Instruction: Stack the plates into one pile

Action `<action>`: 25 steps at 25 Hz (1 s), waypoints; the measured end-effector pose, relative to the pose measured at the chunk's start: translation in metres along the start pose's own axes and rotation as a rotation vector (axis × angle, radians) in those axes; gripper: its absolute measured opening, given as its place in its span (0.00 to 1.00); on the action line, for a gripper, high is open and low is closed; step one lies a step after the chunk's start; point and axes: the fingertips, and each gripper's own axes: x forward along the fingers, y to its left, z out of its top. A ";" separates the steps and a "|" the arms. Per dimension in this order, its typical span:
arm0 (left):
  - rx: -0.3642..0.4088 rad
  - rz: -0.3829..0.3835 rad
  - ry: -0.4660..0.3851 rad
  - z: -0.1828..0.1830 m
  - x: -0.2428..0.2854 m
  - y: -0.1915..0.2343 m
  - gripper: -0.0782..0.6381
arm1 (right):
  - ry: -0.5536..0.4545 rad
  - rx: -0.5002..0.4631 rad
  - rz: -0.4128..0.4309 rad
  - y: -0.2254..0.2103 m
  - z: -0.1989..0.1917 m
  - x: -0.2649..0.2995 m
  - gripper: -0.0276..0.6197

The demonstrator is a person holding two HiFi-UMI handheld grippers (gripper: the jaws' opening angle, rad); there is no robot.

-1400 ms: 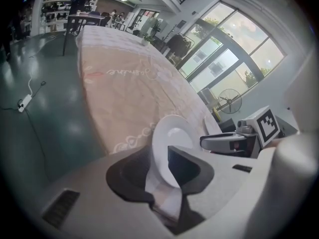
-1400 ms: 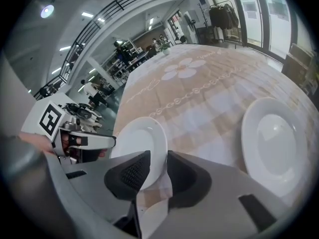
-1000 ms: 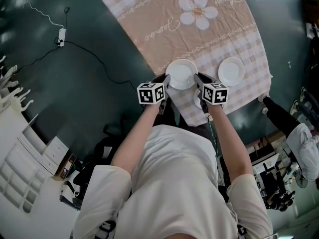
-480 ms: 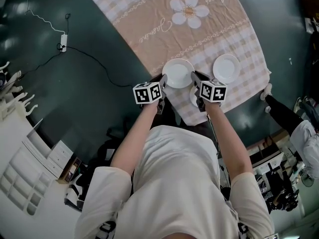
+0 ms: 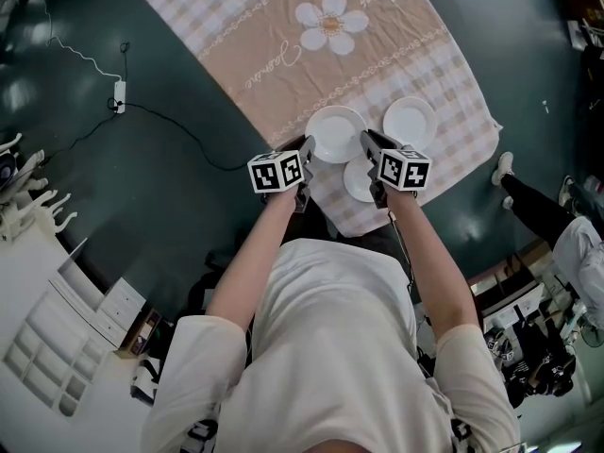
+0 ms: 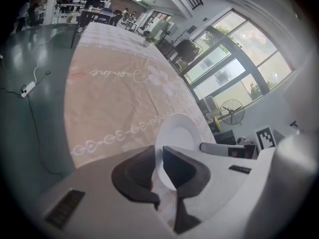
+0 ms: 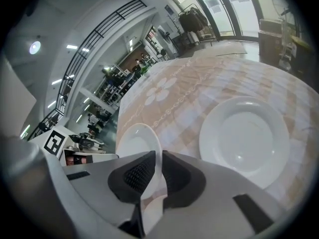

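While the person's bare arms (image 5: 269, 243) reached forward from the bottom of the head view, both grippers worked over the near end of the tabletop (image 5: 444, 173), which a checked cloth (image 5: 217, 26) covered. A small plate (image 5: 357, 182) lay closest, just inside the near edge, with a bare white face. Its right side was hidden behind the right gripper (image 5: 366, 143).

Just beyond it was a larger white plate (image 5: 336, 132), also with nothing on it, held between the two tools. The left gripper (image 5: 307, 151) was clamped on its left rim and the right gripper on the opposite rim. In each gripper view the dark pads (image 6: 134, 173) stood only a thin slit apart, with the plate's edge pinched in that slit. The right jaws had just been closing on that rim. Both pinched parts of the rim were covered by the jaws. No view showed clearly whether the plate's underside touched the cloth.

A third plate (image 5: 410, 121) sat flat just beside the held one, toward the right edge, in full view and apart from the small plate. Farther up the cloth lay a flower print (image 5: 330, 24), and off the left edge a cable (image 5: 179, 111) trailed across the dark floor (image 5: 85, 187).
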 end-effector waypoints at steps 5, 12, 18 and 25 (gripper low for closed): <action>0.047 -0.021 0.018 0.008 0.016 -0.030 0.18 | -0.044 0.037 -0.019 -0.023 0.012 -0.020 0.14; 0.116 -0.052 0.062 0.011 0.049 -0.074 0.18 | -0.100 0.083 -0.059 -0.066 0.022 -0.050 0.14; 0.164 -0.074 0.107 0.005 0.076 -0.106 0.18 | -0.136 0.131 -0.093 -0.102 0.022 -0.073 0.14; 0.253 -0.082 0.154 0.001 0.108 -0.130 0.18 | -0.141 0.145 -0.126 -0.137 0.019 -0.085 0.14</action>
